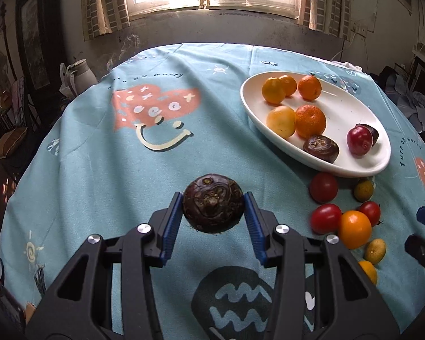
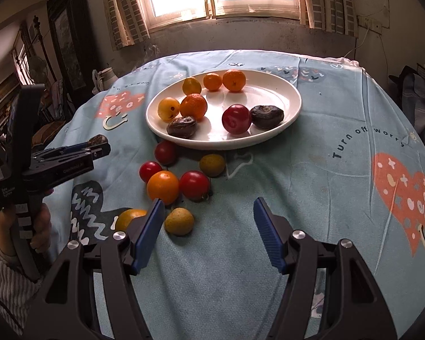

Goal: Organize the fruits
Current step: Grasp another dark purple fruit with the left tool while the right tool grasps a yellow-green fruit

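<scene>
Left gripper (image 1: 213, 203): I have its jaws clamped on a dark brown water chestnut (image 1: 213, 202), one blue pad on each side, lifted clear of the surface (image 1: 99, 184) over the near middle. In the right wrist view I see this gripper (image 2: 99, 143) side-on at the left edge, with the chestnut (image 2: 97, 140) peeking out at its tip.

Loose fruit: to the right of my held chestnut, between it and the plate's near rim, I count a cluster on the cloth: a dark red tomato (image 2: 165, 152), a small red tomato (image 2: 150, 171), an orange fruit (image 2: 163, 187), a larger red tomato (image 2: 194, 185), a yellow-green fruit (image 2: 212, 165), a second yellow-green fruit (image 2: 179, 221) nearer me, and an orange fruit (image 2: 129, 218) partly hidden behind my right gripper's left finger.

Plate (image 2: 269, 136): white, oval, toward the far right of the surface. It holds five orange and yellow citrus at its far and left side, two more dark chestnuts and a red plum (image 2: 236, 119) between them near the front rim.

Right gripper (image 2: 209, 223): I hold its jaws wide apart and empty, low over the near edge of the surface, just right of the loose cluster.
</scene>
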A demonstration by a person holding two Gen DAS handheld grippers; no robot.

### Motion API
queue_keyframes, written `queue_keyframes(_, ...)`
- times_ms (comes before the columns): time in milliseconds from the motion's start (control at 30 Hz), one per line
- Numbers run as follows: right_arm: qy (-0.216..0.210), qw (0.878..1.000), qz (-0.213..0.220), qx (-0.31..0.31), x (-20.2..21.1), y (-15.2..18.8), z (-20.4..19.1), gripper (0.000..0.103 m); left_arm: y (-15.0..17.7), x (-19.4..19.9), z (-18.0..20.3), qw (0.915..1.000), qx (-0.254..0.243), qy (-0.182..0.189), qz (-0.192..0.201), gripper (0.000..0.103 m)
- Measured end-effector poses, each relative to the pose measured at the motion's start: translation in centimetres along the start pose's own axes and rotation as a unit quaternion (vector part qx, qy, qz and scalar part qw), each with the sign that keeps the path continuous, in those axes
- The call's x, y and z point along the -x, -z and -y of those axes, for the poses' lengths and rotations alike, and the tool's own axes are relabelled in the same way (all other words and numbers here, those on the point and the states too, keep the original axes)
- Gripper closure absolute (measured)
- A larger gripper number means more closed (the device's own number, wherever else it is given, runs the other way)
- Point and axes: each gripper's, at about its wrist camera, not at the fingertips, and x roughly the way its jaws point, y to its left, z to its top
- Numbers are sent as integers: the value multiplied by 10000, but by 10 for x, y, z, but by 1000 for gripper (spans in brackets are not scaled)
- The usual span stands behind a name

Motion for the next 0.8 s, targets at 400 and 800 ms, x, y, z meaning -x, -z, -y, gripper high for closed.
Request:
queue_keyframes(400,-17,9990,-205,395,-18,11,-17,59,2,8,8,9998,-116,144,65,58)
queue_keyframes(800,-195,9980,-408,449,-34,14,-26,75,5,6,14,9996,-263,107,61,58)
